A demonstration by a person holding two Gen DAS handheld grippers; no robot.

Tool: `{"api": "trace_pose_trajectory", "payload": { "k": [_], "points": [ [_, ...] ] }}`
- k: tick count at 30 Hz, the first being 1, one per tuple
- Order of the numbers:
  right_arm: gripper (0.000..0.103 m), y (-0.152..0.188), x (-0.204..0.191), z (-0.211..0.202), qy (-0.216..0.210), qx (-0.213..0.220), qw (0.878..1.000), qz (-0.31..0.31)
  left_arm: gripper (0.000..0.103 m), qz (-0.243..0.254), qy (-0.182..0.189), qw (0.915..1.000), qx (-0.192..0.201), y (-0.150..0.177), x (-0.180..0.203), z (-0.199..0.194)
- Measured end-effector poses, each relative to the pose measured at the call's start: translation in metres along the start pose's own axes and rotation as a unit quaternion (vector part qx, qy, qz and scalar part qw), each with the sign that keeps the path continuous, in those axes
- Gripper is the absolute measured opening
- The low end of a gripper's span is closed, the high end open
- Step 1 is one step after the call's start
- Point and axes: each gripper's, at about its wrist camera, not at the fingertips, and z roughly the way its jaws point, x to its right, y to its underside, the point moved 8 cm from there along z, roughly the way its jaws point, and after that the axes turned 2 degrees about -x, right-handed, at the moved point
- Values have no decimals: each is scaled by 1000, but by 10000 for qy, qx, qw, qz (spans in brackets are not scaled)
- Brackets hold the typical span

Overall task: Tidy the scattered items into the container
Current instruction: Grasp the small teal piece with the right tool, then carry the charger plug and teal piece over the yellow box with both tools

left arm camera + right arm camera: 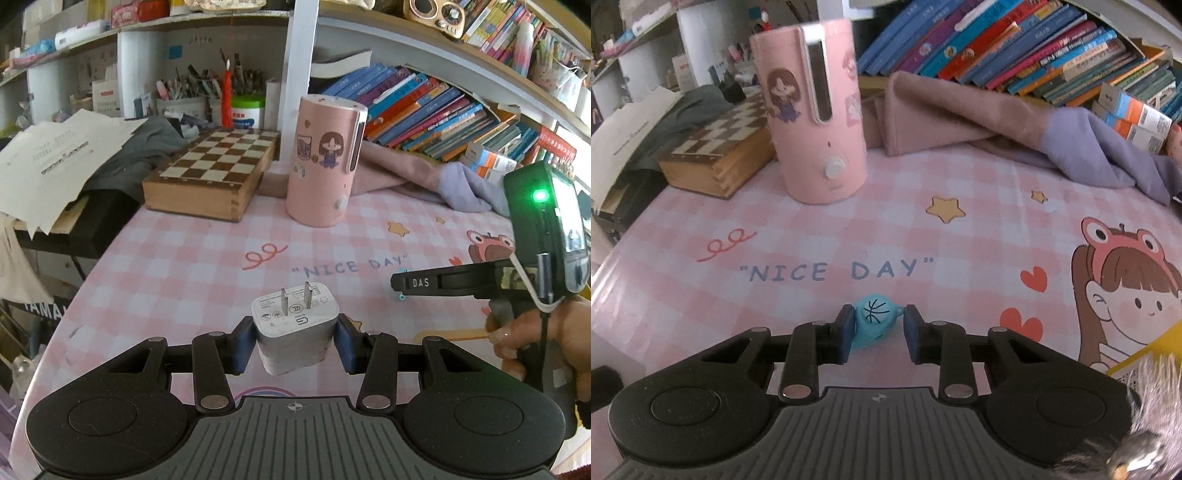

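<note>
**Both grippers loaded over the pink desk mat**

Underneath everything lies the pink checked desk mat (979, 236), printed "NICE DAY", with a cartoon girl at its right edge. Far left sits a wooden chessboard box (210, 173); just right of it stands a pink cylindrical humidifier (325, 158) with stickers, and a pink and lilac cloth (979, 122) is bunched far right below leaning books (436, 107). Nearer, the left gripper (295, 339) is clamped on a white plug adapter (293, 325), prongs pointing away, lifted above the mat. Smallest, a turquoise charm (873, 325) with a basketball drawing sits near centre on the mat, and the right gripper (875, 328) has its blue pads pressed on its sides.
</note>
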Motion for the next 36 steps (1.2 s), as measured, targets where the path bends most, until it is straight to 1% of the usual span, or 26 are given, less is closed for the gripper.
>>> {"api": "trace_pose_trajectory", "payload": {
  "k": [8, 13, 17, 26, 36],
  "points": [
    [27, 0, -7, -35, -144, 231, 9996, 108, 44, 135, 191, 9996, 181, -5, 10, -12],
    [27, -1, -9, -68, -171, 520, 9984, 142, 44, 194, 292, 9990, 282, -6, 15, -24],
    [27, 3, -8, -95, -186, 651, 9976, 154, 44, 139, 405, 9980, 463, -6, 18, -39],
    [27, 29, -13, -155, -228, 879, 9958, 135, 44, 160, 678, 9945, 782, -1, 27, -82],
    [27, 72, -29, -196, -189, 969, 9949, 182, 44, 384, 904, 9915, 851, 25, 38, -118]
  ]
}}
